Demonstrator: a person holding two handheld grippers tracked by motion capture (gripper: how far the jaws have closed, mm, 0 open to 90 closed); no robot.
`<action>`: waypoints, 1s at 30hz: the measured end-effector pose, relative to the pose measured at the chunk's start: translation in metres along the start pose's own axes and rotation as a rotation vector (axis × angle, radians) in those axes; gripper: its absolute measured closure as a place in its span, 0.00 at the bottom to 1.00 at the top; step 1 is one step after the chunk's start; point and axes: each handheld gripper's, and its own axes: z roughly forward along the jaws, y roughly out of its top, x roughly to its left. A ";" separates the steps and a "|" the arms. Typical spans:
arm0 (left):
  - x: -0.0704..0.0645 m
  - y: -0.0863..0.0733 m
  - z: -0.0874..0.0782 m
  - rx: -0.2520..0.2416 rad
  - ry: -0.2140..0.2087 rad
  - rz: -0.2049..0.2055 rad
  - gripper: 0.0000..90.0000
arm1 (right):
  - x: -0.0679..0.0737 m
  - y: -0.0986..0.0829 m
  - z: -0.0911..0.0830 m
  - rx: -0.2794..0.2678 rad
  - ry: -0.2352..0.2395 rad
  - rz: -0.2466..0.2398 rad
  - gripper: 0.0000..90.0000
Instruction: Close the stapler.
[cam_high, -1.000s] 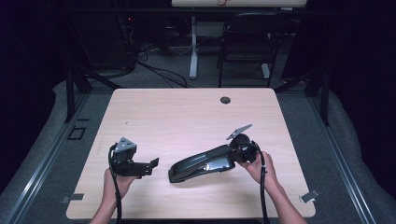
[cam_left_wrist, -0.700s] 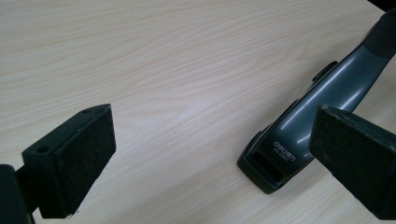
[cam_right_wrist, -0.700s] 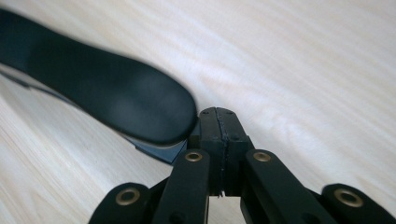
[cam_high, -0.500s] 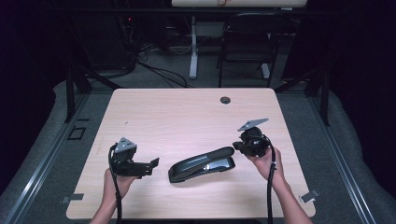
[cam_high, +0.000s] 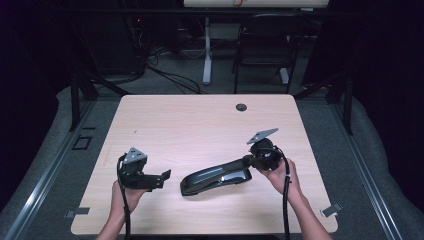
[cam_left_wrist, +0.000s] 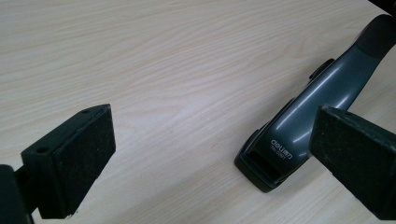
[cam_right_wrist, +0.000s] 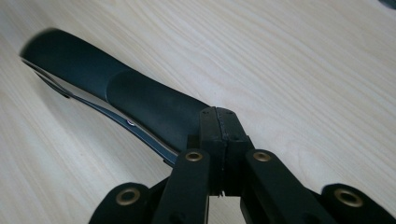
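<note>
Left gripper (cam_high: 162, 178) hovering low over table (cam_high: 200, 125), jaws gaping wide, gripping nothing, aiming at stapler (cam_high: 216, 177) nose, likely readying to steady it. Stapler lying mid-table, near front edge, between grippers. Right gripper (cam_high: 248, 160) sitting at stapler handle end, jaws pressed together, pads meeting, nothing between them, seemingly pushing handle. Table pale wood-grain, bare. Room dim; chair (cam_high: 262, 47), cables behind.

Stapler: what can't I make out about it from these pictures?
- Stapler rear end: in the left gripper view the frame's top right corner cuts it off.
- Front end: in the right gripper view it is blurred and dim.
- Contact with the right gripper: its jaws are pressed together; whether they touch the handle is unclear.
- Label: small in the left gripper view, second line unreadable.
</note>
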 end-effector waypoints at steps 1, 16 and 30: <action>0.000 0.000 0.000 0.002 0.000 0.001 0.01 | 0.000 -0.001 0.002 0.005 -0.003 0.004 1.00; -0.001 0.000 0.001 0.011 -0.005 0.010 0.01 | -0.001 -0.005 0.013 0.049 -0.020 0.013 1.00; -0.002 0.000 0.003 0.015 -0.003 0.015 0.01 | -0.005 -0.007 0.016 0.054 0.009 0.059 1.00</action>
